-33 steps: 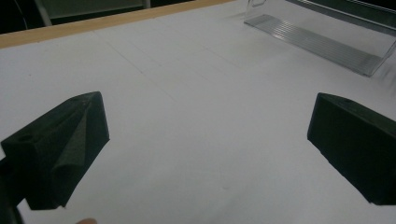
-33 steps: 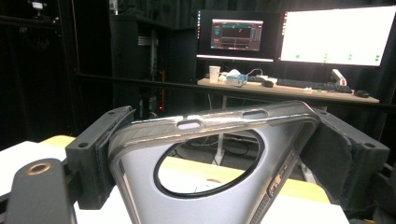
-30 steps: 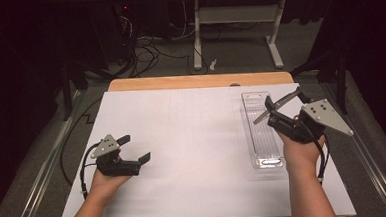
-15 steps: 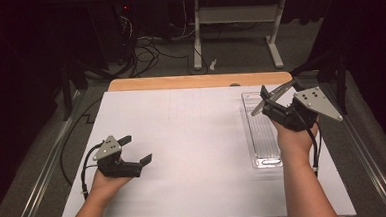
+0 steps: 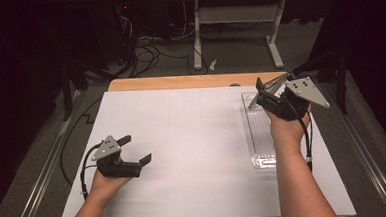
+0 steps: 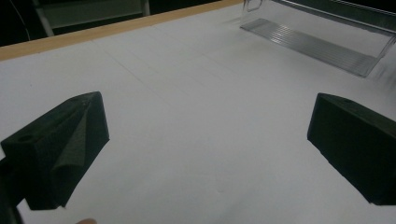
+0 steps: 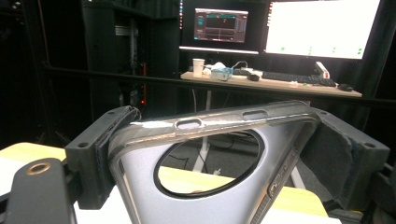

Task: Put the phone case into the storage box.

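— What had changed?
— The right tool [image 5: 266,95] had lifted farther along the clear tray [image 5: 260,135], pinching the phone case [image 7: 205,158].
— And the case?
— Clamped between its jaws, above the table [image 5: 192,138]. The left tool [image 5: 133,150] rested spread.

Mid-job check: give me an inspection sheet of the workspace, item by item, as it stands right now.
Surface: white sheet over a wooden table, flat.
Job's things: grey phone case with a round cutout, lifted off the table; clear plastic tray lies at the right side.
Clutter: nothing seen.
Grippers: right gripper clamps the phone case above the tray's far end; left gripper open, low over the sheet, holding nothing.
Cables: one trails from each gripper; more lie on the floor beyond the table.
Surroundings: desk with monitors and keyboard behind; dark room.
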`<control>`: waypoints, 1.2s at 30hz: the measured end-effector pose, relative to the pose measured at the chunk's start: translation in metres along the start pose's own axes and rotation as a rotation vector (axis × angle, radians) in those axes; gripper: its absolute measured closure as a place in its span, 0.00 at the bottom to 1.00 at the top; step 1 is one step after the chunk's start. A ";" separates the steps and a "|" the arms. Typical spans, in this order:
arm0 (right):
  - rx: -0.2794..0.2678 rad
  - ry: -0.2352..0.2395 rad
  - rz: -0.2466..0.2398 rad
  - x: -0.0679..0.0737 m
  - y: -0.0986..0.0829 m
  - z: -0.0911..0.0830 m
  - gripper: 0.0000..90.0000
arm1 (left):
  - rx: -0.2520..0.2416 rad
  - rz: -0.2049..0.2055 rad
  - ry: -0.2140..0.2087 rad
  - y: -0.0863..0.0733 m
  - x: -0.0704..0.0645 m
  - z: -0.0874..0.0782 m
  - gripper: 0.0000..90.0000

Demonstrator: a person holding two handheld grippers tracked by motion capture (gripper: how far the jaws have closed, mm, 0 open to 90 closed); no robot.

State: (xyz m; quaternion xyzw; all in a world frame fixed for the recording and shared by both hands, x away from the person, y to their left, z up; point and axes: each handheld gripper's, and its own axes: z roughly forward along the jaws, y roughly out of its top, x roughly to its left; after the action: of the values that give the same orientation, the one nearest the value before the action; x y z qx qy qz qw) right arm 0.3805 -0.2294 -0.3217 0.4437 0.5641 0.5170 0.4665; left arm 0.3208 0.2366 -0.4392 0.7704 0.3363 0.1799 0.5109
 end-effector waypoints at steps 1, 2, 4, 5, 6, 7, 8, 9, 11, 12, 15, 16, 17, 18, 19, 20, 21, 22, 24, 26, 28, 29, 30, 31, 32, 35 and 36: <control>0.002 -0.004 0.005 0.000 -0.001 0.002 0.17 | 0.002 0.001 0.000 0.000 0.000 0.000 0.00; 0.008 -0.007 0.004 0.000 -0.002 0.004 0.17 | 0.004 0.001 -0.001 0.000 0.000 0.000 0.00; 0.008 -0.016 0.005 0.000 -0.004 0.009 0.17 | 0.005 0.002 -0.001 0.000 -0.001 0.000 0.00; 0.012 -0.022 0.006 0.000 -0.005 0.011 0.17 | 0.007 0.003 -0.002 0.000 -0.001 0.001 0.00; 0.014 -0.027 0.006 -0.001 -0.006 0.013 0.17 | 0.008 0.004 -0.003 0.000 -0.002 0.001 0.00; 0.021 -0.030 0.008 -0.001 -0.007 0.015 0.17 | 0.008 0.005 -0.004 0.000 -0.002 0.001 0.00; 0.023 -0.034 0.013 -0.002 -0.008 0.017 0.17 | 0.009 0.007 -0.005 0.000 -0.002 0.001 0.00; 0.028 -0.039 0.017 -0.002 -0.009 0.019 0.17 | 0.009 0.007 -0.005 0.000 -0.002 0.001 0.00; 0.038 -0.047 0.020 -0.003 -0.011 0.022 0.17 | 0.009 0.007 -0.006 0.000 -0.002 0.001 0.00; 0.043 -0.051 0.019 -0.003 -0.012 0.024 0.17 | 0.009 0.007 -0.006 0.000 -0.002 0.001 0.00; 0.050 -0.063 0.016 -0.003 -0.013 0.030 0.17 | 0.007 0.005 -0.005 0.000 -0.002 0.001 0.00; 0.053 -0.066 0.016 -0.002 -0.013 0.032 0.17 | 0.007 0.005 -0.006 0.000 -0.002 0.001 0.00; 0.056 -0.067 0.011 -0.002 -0.013 0.034 0.17 | 0.007 0.004 -0.006 0.000 -0.002 0.001 0.00; 0.058 -0.071 0.010 -0.002 -0.013 0.035 0.17 | 0.008 0.004 -0.007 0.000 -0.002 0.001 0.00; 0.059 -0.072 0.012 -0.002 -0.013 0.037 0.17 | 0.007 0.004 -0.007 0.000 -0.002 0.001 0.00; 0.063 -0.074 0.014 -0.002 -0.013 0.039 0.17 | 0.007 0.004 -0.007 0.000 -0.002 0.001 0.00; 0.064 -0.078 0.013 -0.002 -0.013 0.040 0.17 | 0.006 0.004 -0.007 0.000 -0.002 0.000 0.00; 0.065 -0.081 0.012 -0.002 -0.012 0.042 0.17 | 0.006 0.004 -0.008 0.000 -0.002 0.000 0.00; 0.070 -0.090 0.011 -0.001 -0.012 0.045 0.17 | 0.007 0.005 -0.010 0.000 -0.002 0.001 0.00; 0.079 -0.098 0.011 -0.001 -0.013 0.049 0.17 | 0.006 0.006 -0.010 0.000 -0.002 0.001 0.00; 0.086 -0.105 0.011 0.000 -0.014 0.052 0.17 | 0.007 0.008 -0.011 0.000 -0.002 0.001 0.00; 0.091 -0.106 0.011 0.000 -0.015 0.053 0.17 | 0.008 0.008 -0.012 0.000 -0.002 0.001 0.00; 0.095 -0.110 0.010 0.000 -0.015 0.055 0.17 | 0.008 0.009 -0.012 0.000 -0.003 0.001 0.00; 0.099 -0.115 0.009 0.000 -0.016 0.057 0.17 | 0.009 0.012 -0.012 0.000 -0.003 0.001 0.00; 0.102 -0.118 0.013 -0.001 -0.017 0.058 0.17 | 0.011 0.015 -0.014 0.000 -0.003 0.001 0.00; 0.113 -0.129 0.026 -0.002 -0.020 0.062 0.17 | 0.016 0.023 -0.016 0.000 -0.005 0.002 0.00; 0.117 -0.132 0.024 -0.002 -0.021 0.063 0.17 | 0.020 0.027 -0.019 0.000 -0.005 0.003 0.00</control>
State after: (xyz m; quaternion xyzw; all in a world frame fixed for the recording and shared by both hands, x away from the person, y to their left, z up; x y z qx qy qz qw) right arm 0.4430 -0.2220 -0.3444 0.5100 0.5559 0.4583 0.4700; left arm 0.3185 0.2310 -0.4403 0.7818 0.3228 0.1761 0.5036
